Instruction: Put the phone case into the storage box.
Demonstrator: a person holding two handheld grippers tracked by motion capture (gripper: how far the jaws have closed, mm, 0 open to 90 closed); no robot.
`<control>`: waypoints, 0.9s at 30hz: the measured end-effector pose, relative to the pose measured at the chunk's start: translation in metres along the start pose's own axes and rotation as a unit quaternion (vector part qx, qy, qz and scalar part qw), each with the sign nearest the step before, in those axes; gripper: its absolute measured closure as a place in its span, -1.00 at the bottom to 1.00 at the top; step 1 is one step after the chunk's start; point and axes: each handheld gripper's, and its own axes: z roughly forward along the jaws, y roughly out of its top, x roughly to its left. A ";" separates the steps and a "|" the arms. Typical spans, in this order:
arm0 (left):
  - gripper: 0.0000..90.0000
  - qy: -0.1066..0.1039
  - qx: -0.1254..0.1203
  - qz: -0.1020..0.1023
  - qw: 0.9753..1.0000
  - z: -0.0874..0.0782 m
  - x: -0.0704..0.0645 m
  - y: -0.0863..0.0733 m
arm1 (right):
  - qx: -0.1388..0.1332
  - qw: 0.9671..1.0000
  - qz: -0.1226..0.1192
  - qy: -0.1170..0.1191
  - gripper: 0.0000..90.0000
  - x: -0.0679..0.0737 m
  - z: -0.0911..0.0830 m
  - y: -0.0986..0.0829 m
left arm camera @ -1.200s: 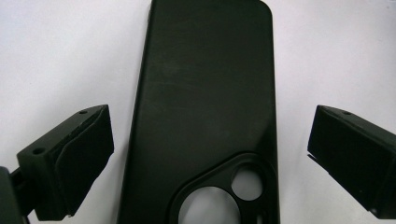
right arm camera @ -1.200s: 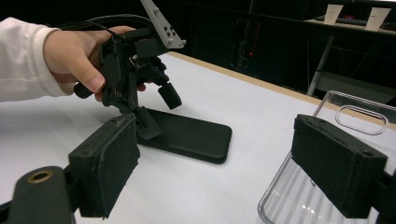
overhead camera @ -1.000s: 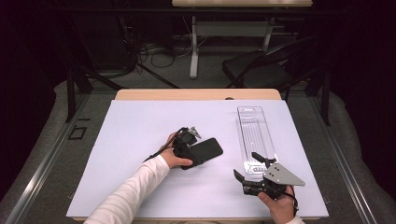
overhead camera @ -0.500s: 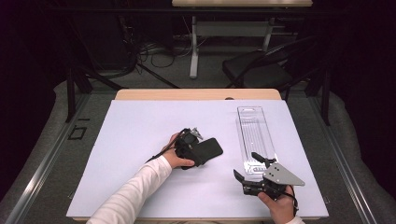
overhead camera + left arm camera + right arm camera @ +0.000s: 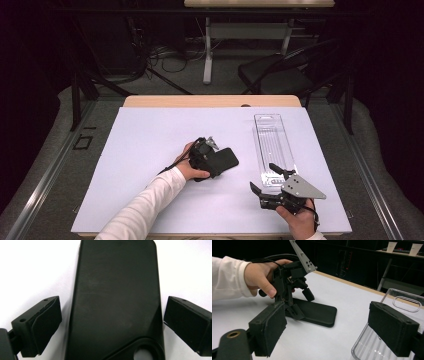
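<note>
A flat black phone case (image 5: 226,159) lies on the white table (image 5: 150,140) near its middle. My left gripper (image 5: 210,157) points down over the case's near end, open, with one pad on each side of it. In the left gripper view the case (image 5: 115,290) runs up between the two pads (image 5: 42,325), which stand just off its edges. The right gripper view shows the case (image 5: 317,312) flat under the left gripper (image 5: 302,302). My right gripper (image 5: 265,179) is open at the front right, holding nothing, its pads (image 5: 392,327) beside a clear plastic tray (image 5: 272,142).
The clear tray (image 5: 372,347) is long and narrow and lies lengthwise at the table's right. A wooden strip (image 5: 210,101) edges the far side. Beyond it are a dark chair (image 5: 280,75), cables and table legs.
The left gripper has shifted very slightly over the case. The right gripper has stayed where it was.
</note>
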 end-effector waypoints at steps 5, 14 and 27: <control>-0.96 0.006 0.010 0.011 1.000 0.002 0.000 0.003 | 0.001 1.000 0.001 0.001 -0.69 0.000 0.000 0.000; -0.96 0.002 0.007 0.016 1.000 0.004 0.002 0.007 | 0.000 1.000 0.000 0.000 -0.69 0.000 0.000 0.000; -0.96 0.006 0.010 0.025 1.000 0.005 0.000 0.006 | 0.001 1.000 0.000 0.001 -0.69 0.000 0.000 0.000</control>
